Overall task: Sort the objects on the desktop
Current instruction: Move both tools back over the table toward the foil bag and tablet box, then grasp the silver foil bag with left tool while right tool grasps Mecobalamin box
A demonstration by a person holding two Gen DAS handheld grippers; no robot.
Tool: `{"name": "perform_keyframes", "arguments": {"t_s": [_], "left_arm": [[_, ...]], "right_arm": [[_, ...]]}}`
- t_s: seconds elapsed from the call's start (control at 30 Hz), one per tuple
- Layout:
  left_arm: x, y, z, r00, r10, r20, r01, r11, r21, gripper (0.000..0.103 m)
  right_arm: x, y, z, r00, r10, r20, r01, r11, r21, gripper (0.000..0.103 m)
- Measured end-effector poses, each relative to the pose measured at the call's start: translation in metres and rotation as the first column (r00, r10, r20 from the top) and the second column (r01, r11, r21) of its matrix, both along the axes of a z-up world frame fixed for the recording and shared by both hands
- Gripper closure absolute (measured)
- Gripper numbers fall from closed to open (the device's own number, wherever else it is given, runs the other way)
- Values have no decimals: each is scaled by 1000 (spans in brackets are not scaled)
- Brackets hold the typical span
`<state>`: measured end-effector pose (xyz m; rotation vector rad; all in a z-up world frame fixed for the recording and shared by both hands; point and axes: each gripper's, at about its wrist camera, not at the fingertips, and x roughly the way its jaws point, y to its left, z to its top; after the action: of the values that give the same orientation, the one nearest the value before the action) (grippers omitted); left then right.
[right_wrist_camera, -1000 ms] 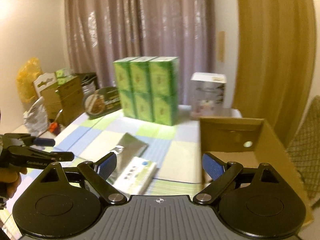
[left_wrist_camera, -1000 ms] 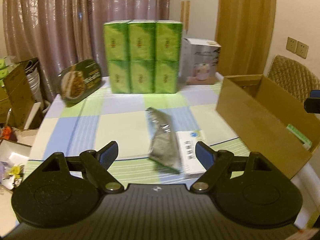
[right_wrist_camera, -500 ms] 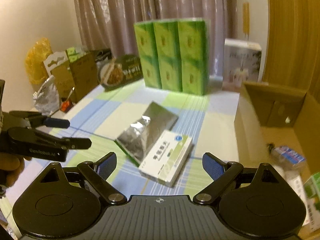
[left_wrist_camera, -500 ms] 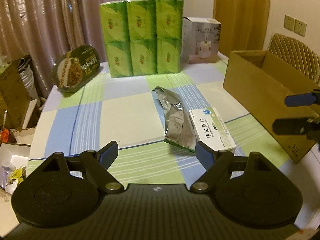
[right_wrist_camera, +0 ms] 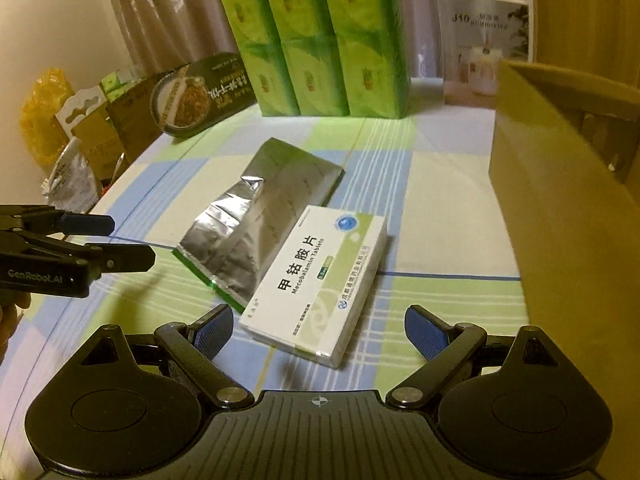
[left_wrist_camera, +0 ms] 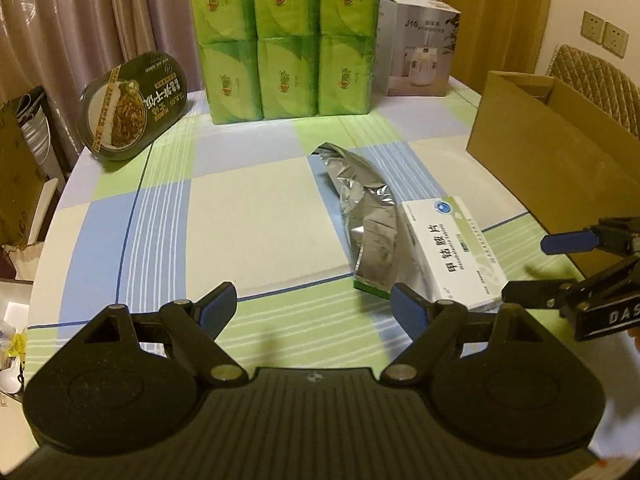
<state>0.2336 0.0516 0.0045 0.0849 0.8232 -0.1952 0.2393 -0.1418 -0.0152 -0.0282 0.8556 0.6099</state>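
Two things wait low in centre frame — the tablet box (right_wrist_camera: 320, 280) leaning on the foil pouch (right_wrist_camera: 256, 220), both grown larger as I sank toward them. My right gripper (right_wrist_camera: 318, 330) spreads wide, empty, straddling the box's near end; my left gripper (left_wrist_camera: 312, 306) gapes empty too. Next, I judge, comes the cardboard box (right_wrist_camera: 560, 208) at right.
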Motion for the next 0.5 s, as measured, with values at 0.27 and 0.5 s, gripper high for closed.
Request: {"name": "perform_keyframes", "arguments": {"t_s": [0.27, 0.5], "left_arm": [[17, 0, -7, 1000, -5, -13, 5, 999, -32, 23], [28, 5, -7, 999, 32, -7, -32, 998, -50, 23]], "right_arm": [[14, 15, -15, 999, 20, -39, -20, 1000, 15, 13], [18, 32, -25, 998, 53, -21, -53, 998, -29, 13]]}}
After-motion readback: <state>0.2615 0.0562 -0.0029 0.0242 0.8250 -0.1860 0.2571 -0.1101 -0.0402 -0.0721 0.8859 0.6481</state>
